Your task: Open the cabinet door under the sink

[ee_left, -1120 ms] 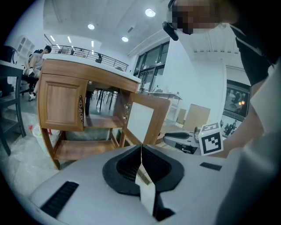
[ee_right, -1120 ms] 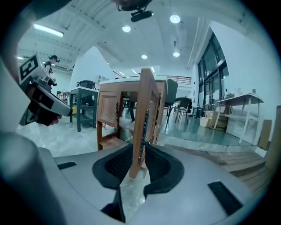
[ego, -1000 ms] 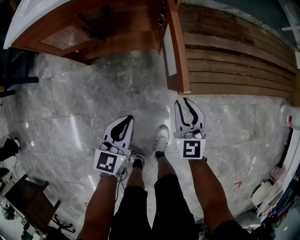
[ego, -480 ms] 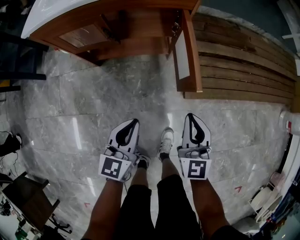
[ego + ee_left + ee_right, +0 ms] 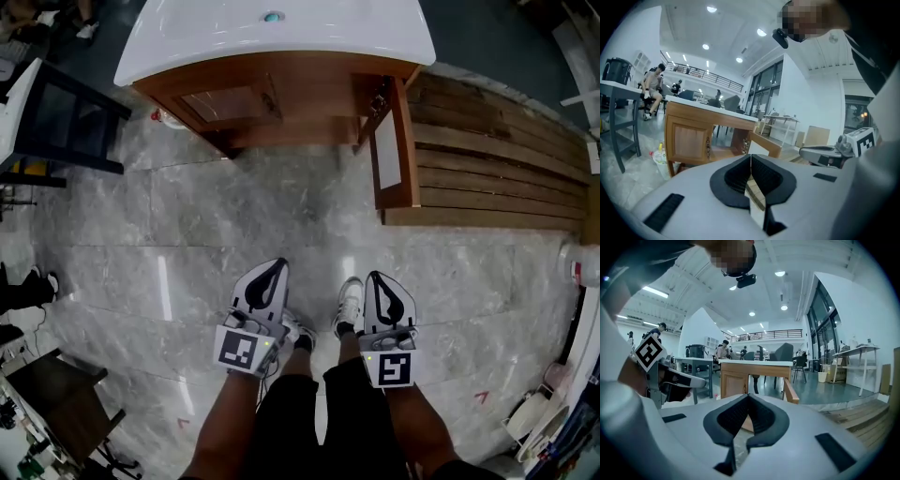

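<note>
Progress looks all but complete: the right-hand cabinet door [image 5: 397, 150] under the white sink [image 5: 272, 33] stands swung wide out from the wooden cabinet [image 5: 291, 89], with its pale inner face showing and the compartment behind it exposed. The left-hand door [image 5: 228, 101] lies shut, flat against the cabinet front.

Both tools are well apart from the cabinet, over the marble floor [image 5: 169, 225], and appear beside the person's shoes in the head view. The left gripper [image 5: 277, 266] has its fingers pressed together with nothing between them; its own view shows the pads meeting along one line, with the cabinet off beyond them. The right gripper [image 5: 377, 278] has just been closing its fingers, and they meet too, empty.

By my reading the opening itself is done and nothing remains gripped. If both doors were meant, the left-hand door is still to do.
</note>
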Available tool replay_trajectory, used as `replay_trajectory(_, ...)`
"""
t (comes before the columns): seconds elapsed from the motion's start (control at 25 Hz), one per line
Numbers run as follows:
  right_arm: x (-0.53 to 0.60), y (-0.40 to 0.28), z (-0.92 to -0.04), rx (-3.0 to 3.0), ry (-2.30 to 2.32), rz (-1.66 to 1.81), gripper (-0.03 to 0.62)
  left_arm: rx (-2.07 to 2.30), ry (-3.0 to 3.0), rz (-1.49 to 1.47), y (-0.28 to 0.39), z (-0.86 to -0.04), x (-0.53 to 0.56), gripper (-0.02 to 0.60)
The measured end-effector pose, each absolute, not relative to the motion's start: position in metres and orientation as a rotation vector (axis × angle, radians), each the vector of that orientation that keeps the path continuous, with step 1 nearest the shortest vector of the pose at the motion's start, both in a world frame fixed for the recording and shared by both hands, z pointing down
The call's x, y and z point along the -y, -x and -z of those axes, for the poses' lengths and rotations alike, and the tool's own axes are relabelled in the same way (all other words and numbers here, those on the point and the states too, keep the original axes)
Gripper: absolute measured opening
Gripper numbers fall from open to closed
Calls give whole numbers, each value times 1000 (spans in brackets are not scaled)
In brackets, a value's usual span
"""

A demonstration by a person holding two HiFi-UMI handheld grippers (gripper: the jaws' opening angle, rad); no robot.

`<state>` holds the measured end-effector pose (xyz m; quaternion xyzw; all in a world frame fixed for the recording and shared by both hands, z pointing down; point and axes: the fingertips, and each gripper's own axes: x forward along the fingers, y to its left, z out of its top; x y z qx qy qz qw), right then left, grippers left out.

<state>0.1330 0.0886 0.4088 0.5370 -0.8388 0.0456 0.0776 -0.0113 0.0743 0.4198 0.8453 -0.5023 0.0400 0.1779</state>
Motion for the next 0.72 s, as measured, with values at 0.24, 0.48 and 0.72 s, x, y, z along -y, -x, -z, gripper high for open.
replay_trajectory(0.24, -91, -101, -360, 2552, -1588, -101, 21, 1449, -2415, -81, 32, -369, -78, 23)
replay_trajectory(0.48, -97, -82, -312, 2590, -1587, -40, 22, 1481, -2418, -47, 48, -328, -92, 23)
replay_trajectory(0.72, -95, -75, -294, 2570, -1591, 8, 21, 1480, -2434, -41, 56, -313, -95, 23)
